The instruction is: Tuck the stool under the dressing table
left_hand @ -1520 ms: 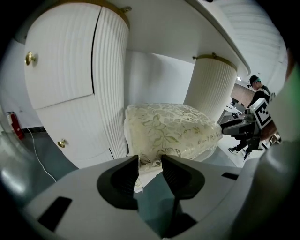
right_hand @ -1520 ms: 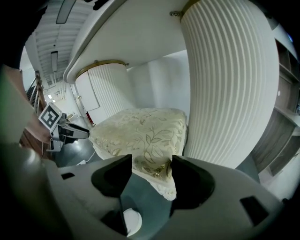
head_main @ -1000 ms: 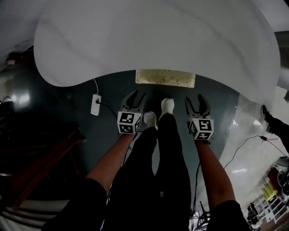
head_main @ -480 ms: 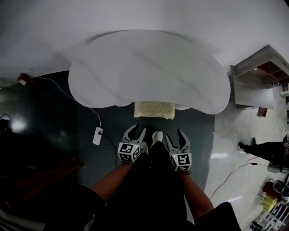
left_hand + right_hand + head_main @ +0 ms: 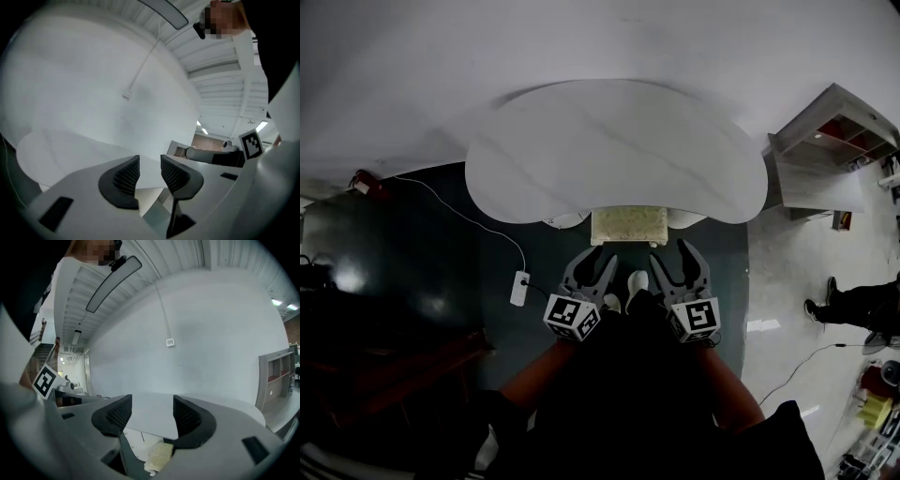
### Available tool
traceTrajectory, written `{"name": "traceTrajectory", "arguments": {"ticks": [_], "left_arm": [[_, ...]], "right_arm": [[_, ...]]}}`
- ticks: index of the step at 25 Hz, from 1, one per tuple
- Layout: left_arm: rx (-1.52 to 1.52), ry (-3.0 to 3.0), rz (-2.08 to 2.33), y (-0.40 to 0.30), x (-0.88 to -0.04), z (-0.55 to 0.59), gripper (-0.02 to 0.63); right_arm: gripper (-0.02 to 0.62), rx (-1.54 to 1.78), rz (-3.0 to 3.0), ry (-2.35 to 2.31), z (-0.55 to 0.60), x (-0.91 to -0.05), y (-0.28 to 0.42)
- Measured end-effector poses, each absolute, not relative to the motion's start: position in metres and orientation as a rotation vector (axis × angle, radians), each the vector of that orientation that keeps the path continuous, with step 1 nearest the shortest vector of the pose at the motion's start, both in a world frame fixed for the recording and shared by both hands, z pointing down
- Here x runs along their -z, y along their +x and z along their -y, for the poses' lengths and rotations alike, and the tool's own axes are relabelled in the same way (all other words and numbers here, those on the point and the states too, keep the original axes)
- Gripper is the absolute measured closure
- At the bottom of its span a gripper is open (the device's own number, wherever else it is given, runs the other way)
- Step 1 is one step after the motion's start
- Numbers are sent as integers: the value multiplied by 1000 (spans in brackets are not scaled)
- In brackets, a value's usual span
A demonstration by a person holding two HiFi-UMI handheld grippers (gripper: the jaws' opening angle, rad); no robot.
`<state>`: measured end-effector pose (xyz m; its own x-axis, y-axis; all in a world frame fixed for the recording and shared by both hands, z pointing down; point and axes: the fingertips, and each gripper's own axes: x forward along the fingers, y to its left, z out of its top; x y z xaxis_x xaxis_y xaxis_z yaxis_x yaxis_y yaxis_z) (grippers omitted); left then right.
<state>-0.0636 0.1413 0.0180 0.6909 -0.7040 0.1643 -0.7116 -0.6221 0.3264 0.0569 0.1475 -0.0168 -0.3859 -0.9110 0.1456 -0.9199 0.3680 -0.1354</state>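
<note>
Stool (image 5: 629, 225) stands just beyond both sets of fingers, its seat largely under the dressing table's white surface (image 5: 609, 150); tucking is judged complete. Left gripper (image 5: 592, 269): fingers apart, closing on nothing. Right gripper (image 5: 674, 260): fingers apart, empty. Both are held near level, side by side, clear of the stool.

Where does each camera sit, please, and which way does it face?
Head view: on the head, steeply down at table, stool; legs, left tongs, right tongs show.
Left gripper view: on left tongs, across the table to the wall; own jaws closing, empty.
Right gripper view: on right tongs, likewise; own jaws apart, empty.
Shared: table in all; stool in head and right gripper views.
</note>
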Motion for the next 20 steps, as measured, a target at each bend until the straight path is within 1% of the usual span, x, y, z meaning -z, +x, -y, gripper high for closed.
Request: {"name": "traceTrajectory", "arguments": {"ticks": [2, 3, 4, 5, 6, 7, 9, 15, 20], "left_arm": [[76, 2524, 1108, -65, 8, -145, 474], [93, 2536, 1107, -66, 20, -147, 496], [94, 2553, 1110, -66, 29, -149, 546], [91, 2564, 1119, -67, 37, -150, 577], [94, 2564, 1133, -68, 43, -151, 589], [104, 2556, 1148, -70, 48, -152, 591], [103, 2564, 1167, -73, 53, -154, 591], [35, 2604, 1228, -87, 63, -149, 591], [14, 2659, 1224, -79, 71, -141, 591]], "right_arm": [[331, -321, 2575, 1754, -148, 38, 59], [331, -341, 2560, 1763, -149, 43, 60], [335, -357, 2536, 1762, -148, 46, 59], [371, -367, 2519, 1754, -148, 49, 59], [493, -374, 2518, 1747, -148, 54, 58], [543, -380, 2530, 1743, -149, 59, 56], [552, -380, 2565, 1742, -152, 67, 52], [552, -319, 2662, 1778, -151, 99, 34], [557, -222, 2683, 1748, -148, 113, 29]]}}
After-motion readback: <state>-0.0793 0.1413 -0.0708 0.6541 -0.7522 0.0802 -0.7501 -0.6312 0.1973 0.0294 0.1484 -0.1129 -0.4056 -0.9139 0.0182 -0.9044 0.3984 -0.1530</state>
